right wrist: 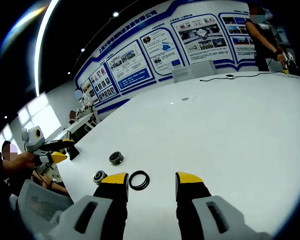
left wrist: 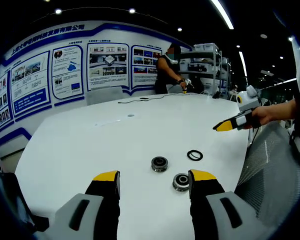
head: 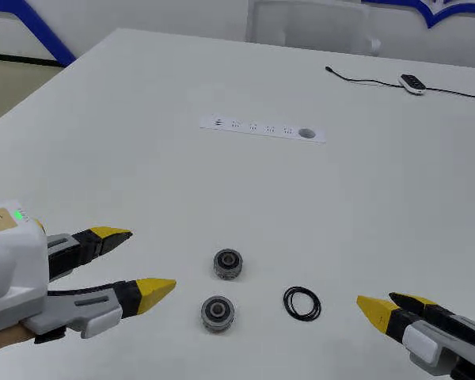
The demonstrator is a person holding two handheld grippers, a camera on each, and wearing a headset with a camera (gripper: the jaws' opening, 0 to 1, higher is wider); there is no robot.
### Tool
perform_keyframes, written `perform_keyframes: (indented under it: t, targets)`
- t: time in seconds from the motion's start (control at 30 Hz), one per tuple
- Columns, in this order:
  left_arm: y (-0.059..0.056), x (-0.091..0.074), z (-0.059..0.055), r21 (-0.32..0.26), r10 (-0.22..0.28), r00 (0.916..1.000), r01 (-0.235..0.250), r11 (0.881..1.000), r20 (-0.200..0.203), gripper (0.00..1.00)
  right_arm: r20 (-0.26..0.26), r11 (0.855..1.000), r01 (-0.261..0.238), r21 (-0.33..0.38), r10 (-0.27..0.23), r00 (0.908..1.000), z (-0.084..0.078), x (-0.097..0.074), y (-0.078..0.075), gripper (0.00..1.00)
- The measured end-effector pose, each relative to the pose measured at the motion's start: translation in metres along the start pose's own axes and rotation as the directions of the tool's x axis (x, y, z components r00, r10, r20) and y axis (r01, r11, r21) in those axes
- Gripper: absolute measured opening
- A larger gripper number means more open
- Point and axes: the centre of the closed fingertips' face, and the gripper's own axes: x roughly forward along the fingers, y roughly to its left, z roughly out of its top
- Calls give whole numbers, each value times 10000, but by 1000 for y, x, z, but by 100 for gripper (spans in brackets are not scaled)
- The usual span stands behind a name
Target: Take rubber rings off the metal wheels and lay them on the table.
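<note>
Looking down in the head view: white surface (head: 142, 119), two metal wheels lying flat on the near side, far wheel (head: 228, 264) and near wheel (head: 218, 313) close but apart. Just right of them the rubber rings (head: 302, 303) lie flat on the surface, seemingly two overlapped, so already off. Left gripper (head: 152, 257) hovers left of the wheels, fingers spread and empty, pointed at the pair. Right gripper (head: 384, 305) sits low, right of the rings, tips aimed inward. Power strip (head: 263, 128) lies far off, mid-surface. Left gripper view: own fingers released, near wheel (left wrist: 181, 181) just beside the right-hand tip, far wheel (left wrist: 159, 163) between the tips and beyond; likely lining up to pin a wheel. Right gripper view: fingers parted, nothing held, rings (right wrist: 139, 180) lying just ahead of the left-hand tip; both wheels (right wrist: 116, 158) beyond. Wheel rims look dark; cannot tell whether rubber remains on either. Judgement: one gripper steadies, the other peels.
</note>
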Motion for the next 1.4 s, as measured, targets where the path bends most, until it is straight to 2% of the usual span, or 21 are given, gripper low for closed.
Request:
perform_keyframes:
  t: [0.1,0.27,0.4,0.43,0.57,0.6,0.67,0.73,1.03,1.13,1.4]
  targets:
    - [-3,-3,-4,23,27,10000,-27,10000,-13,60,4,9984,-240,-515,241,9997,1,-1,7,42]
    - [-4,-8,-8,-103,186,9998,-186,9998,18,65,-320,9860,-578,-1564,534,9981,-2,-1,16,50]
    - [-7,-12,-11,-43,271,9996,-272,9996,-36,68,-724,9768,-865,-1962,735,9947,-9,1,21,56]
    - [-7,-13,-12,-42,305,9995,-305,9995,-50,69,-867,9708,-943,-2207,768,9933,-10,1,24,57]
    - [-10,-14,-14,19,372,9992,-371,9993,-131,71,-1037,9643,-1151,-2384,926,9903,-11,4,29,61]
    - [-11,-14,-15,17,372,9992,-372,9993,-151,71,-1072,9612,-1217,-2476,977,9894,-10,6,31,61]
    - [-13,-13,-15,25,355,9993,-354,9994,-113,73,-1383,9442,-1305,-3026,920,9861,-11,6,31,62]
    - [-14,-12,-15,-1,345,9994,-345,9994,-75,74,-1466,9366,-1357,-3231,921,9849,-11,7,29,64]
    - [-16,-9,-20,226,266,9992,-260,9994,-285,82,-1728,9196,-1480,-3638,894,9809,-10,8,27,73]
    - [-18,-9,-21,365,173,9990,-158,9992,-406,85,-1801,9061,-1558,-3934,902,9795,-10,8,31,75]
    - [-22,-8,-23,595,5,9980,33,9982,-629,91,-1825,8996,-1647,-4045,970,9784,-9,9,34,79]
